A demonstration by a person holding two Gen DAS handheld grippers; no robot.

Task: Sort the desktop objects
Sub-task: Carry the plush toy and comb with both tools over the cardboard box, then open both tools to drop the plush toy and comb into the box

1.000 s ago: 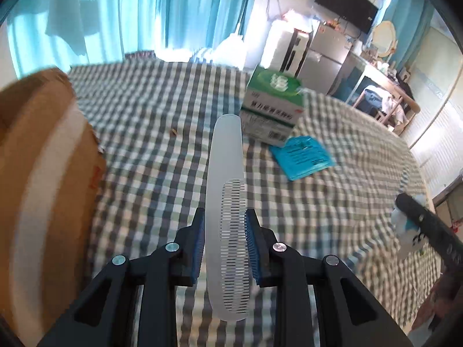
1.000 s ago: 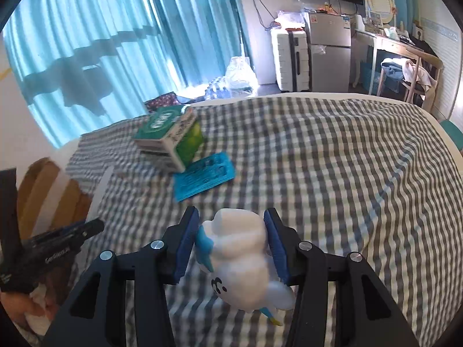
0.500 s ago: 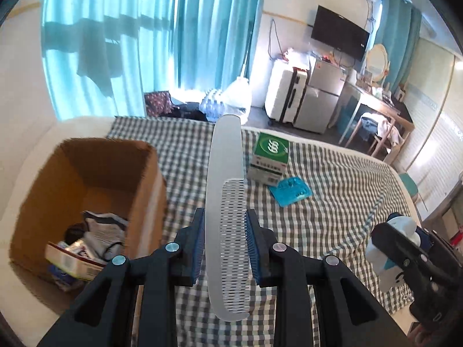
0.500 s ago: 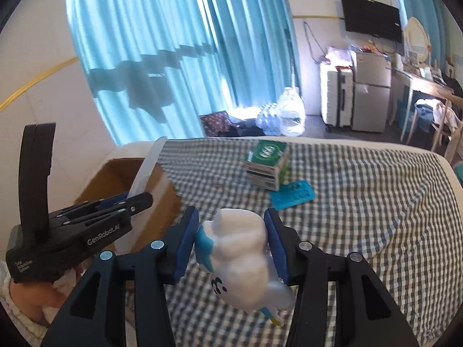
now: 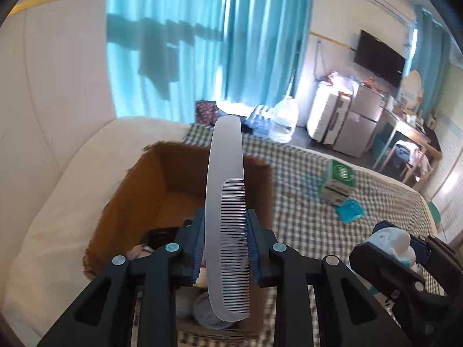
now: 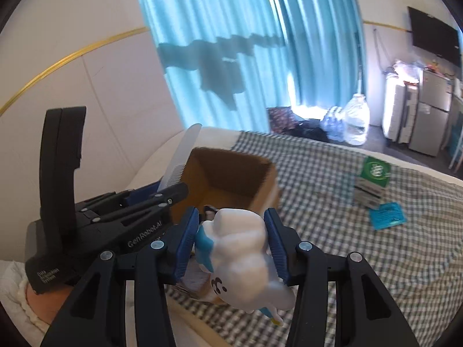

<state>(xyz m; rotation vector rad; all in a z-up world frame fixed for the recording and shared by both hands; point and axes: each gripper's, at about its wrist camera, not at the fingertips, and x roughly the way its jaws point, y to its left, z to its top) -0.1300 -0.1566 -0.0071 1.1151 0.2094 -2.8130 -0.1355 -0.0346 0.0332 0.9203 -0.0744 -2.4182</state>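
My left gripper is shut on a long white comb and holds it upright over the open cardboard box. My right gripper is shut on a white and blue plush toy, held just in front of the same box. In the right wrist view the left gripper with the comb sits at the box's left edge. The right gripper with the toy shows at the lower right of the left wrist view.
The box holds several items, among them a grey bundle. A green and white carton and a blue packet lie on the checked cloth to the right. White cushion lies left of the box.
Both grippers have swung left toward the cardboard box, carrying the comb and the plush toy. The box now lies directly under the left gripper.
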